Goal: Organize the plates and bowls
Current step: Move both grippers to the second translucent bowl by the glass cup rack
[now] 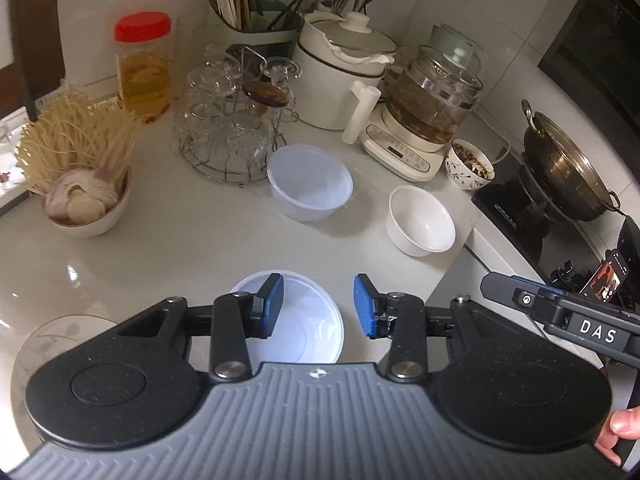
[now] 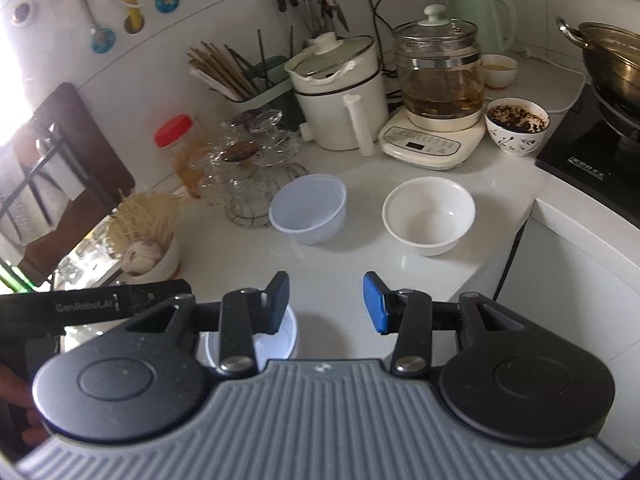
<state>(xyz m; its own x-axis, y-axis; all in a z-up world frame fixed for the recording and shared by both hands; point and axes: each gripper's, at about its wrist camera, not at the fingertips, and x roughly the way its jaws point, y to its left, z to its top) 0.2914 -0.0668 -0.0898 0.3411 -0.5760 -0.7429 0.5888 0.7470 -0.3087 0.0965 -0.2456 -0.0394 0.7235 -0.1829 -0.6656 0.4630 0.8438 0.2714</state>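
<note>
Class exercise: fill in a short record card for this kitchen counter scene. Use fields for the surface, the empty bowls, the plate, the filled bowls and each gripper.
surface: white countertop
empty bowls: near plastic bowl, far plastic bowl, white ceramic bowl, all upright and apart
plate: floral plate at the near left edge, partly hidden
filled bowls: patterned bowl of dark bits; bowl of noodles and garlic
left gripper: open, above the near plastic bowl, holding nothing
right gripper: open, holding nothing
</note>
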